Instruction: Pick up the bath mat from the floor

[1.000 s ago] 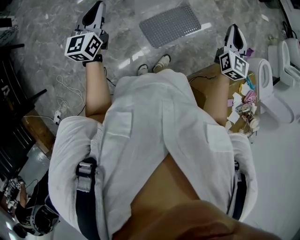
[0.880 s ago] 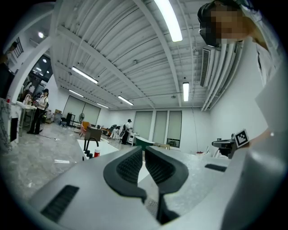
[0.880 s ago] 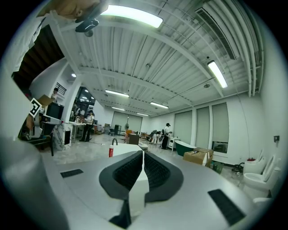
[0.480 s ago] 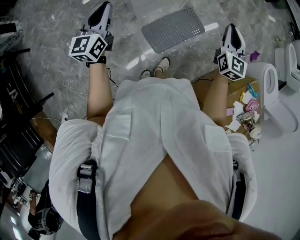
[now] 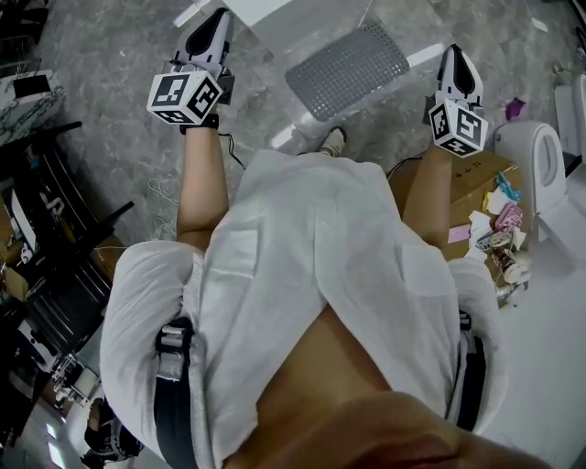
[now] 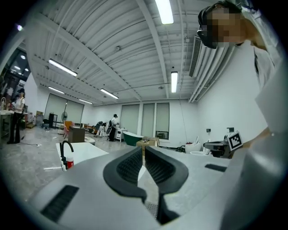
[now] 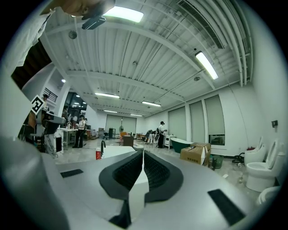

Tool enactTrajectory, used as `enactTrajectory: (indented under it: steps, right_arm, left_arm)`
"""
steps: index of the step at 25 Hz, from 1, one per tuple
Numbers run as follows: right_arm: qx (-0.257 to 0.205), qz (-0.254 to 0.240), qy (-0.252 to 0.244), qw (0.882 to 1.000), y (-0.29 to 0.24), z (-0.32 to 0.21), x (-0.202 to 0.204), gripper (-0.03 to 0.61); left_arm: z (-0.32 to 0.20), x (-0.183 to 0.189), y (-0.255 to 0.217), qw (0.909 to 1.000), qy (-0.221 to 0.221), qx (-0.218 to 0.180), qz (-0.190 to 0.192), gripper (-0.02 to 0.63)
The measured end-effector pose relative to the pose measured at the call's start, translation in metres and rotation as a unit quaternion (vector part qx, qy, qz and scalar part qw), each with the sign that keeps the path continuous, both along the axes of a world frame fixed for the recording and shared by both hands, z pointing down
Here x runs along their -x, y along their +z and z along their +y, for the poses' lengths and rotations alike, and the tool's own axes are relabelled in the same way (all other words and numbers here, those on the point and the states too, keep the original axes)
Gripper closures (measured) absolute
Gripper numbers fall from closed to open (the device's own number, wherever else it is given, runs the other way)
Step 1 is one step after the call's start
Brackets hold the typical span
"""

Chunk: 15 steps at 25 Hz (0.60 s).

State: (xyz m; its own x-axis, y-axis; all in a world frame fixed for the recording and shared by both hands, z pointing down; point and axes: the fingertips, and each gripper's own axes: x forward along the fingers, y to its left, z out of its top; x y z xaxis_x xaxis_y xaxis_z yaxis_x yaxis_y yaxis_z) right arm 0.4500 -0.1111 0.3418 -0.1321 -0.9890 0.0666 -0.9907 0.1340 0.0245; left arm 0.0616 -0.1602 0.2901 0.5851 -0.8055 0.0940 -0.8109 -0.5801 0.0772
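The grey perforated bath mat (image 5: 348, 69) lies flat on the marble floor, ahead of the person's shoe (image 5: 334, 140). My left gripper (image 5: 212, 32) is held out level above the floor, left of the mat. My right gripper (image 5: 458, 64) hangs just right of the mat's right end. Neither touches the mat. In the left gripper view the left gripper (image 6: 144, 150) has its pads together with nothing held. In the right gripper view the right gripper (image 7: 142, 152) is likewise shut and empty. Both look out level across the room.
A cardboard box (image 5: 476, 183) with small items and a white toilet (image 5: 540, 174) stand at the right. A white slab (image 5: 275, 14) lies beyond the mat. Black racks (image 5: 46, 229) and cables (image 5: 165, 197) fill the left. Far off are a basin with black tap (image 6: 65, 155) and people.
The person has stepped forward, so the mat sits nearer in the head view. Both grippers moved along with the body, the left one shifting rightward toward the mat. Both stayed shut.
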Motion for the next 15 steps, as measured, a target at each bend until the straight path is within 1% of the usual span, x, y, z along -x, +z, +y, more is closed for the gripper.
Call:
enactTrajectory:
  steps: [5,8,12,15]
  right_arm:
    - [0.005,-0.006,0.007,1.0,0.008,-0.012,-0.007,0.549]
    - [0.011,-0.007,0.014,1.0,0.014,-0.017,-0.006,0.548]
    - [0.017,-0.011,0.039,0.999,0.017,-0.028,0.003,0.549]
    - [0.024,-0.013,0.054,0.998,0.022,-0.037,0.024,0.548]
  left_arm:
    - [-0.016,-0.015,0.008,0.9998,0.017,0.009,-0.008,0.588]
    - [-0.03,-0.017,0.016,0.9994,0.029,0.016,-0.012,0.588]
    - [-0.055,-0.006,0.031,0.9982,0.05,0.028,-0.016,0.589]
    - [-0.075,0.011,0.047,0.9967,0.068,0.041,-0.016,0.589]
